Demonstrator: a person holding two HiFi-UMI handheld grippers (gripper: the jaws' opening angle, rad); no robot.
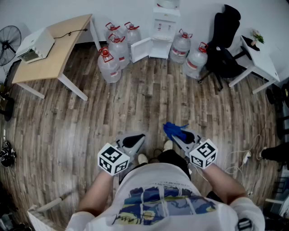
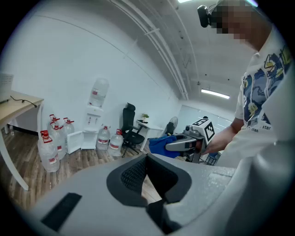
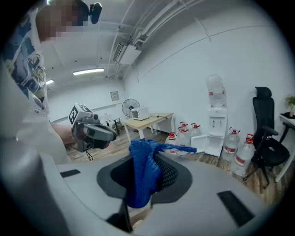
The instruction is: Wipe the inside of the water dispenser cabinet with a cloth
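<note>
Between the right gripper's (image 1: 177,134) closed jaws hangs a blue cloth (image 3: 143,173), pinched tight. Beside it, the left gripper (image 1: 136,140) has its jaws together on nothing. Well away across the wood floor (image 1: 135,103), the water dispenser (image 1: 165,25) stands against the wall (image 1: 54,9), its cabinet door (image 1: 140,48) open and bottles (image 1: 110,63) on either side.

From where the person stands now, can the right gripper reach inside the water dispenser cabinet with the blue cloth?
Probably not yet. The right gripper holds the blue cloth, but the water dispenser stands far across the wooden floor, its cabinet door open.
</note>
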